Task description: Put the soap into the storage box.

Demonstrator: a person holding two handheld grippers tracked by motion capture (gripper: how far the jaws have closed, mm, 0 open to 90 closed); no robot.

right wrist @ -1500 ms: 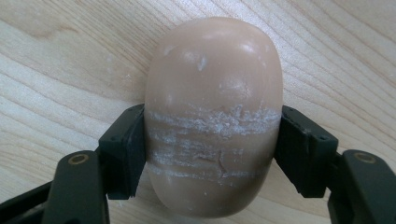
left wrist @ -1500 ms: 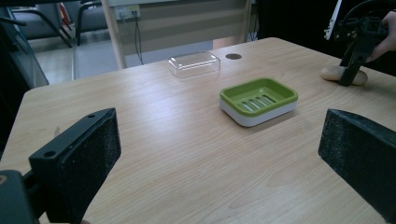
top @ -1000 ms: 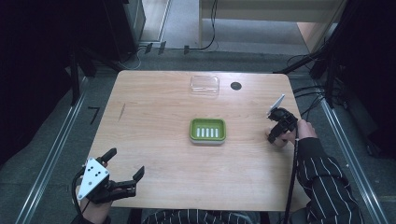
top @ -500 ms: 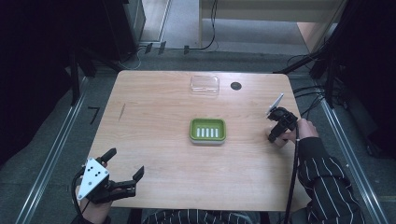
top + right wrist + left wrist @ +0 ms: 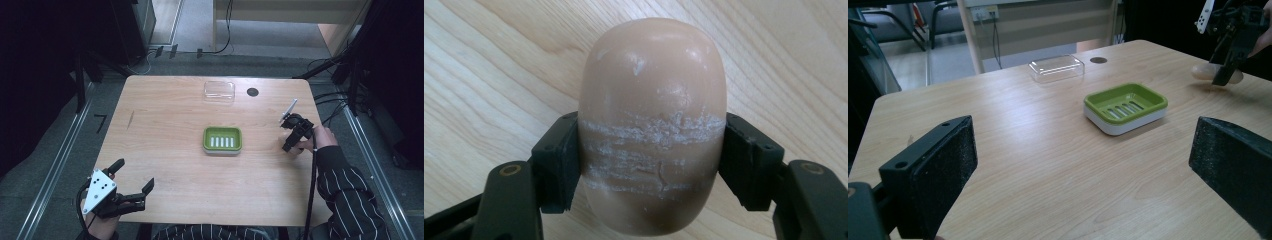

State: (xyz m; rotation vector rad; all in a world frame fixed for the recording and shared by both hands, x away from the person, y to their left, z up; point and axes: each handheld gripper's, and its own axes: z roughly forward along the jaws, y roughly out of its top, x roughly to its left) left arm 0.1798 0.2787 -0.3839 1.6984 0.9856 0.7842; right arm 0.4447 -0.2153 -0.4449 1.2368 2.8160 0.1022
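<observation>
Soap (image 5: 653,125) lengthwise between right gripper (image 5: 651,160) jaws

Green soap dish (image 5: 1125,107) between wide-apart tool (image 5: 1083,165) jaws

Light is even and soft on the table (image 5: 165,125); the surroundings are dark. The left gripper (image 5: 1083,165) jaws seem slightly blurred, perhaps too near.

Black hand-held gripper (image 5: 131,183) (grey three-cornered plate, trailing cable), dark white-striped sleeve (image 5: 350,192).
</observation>
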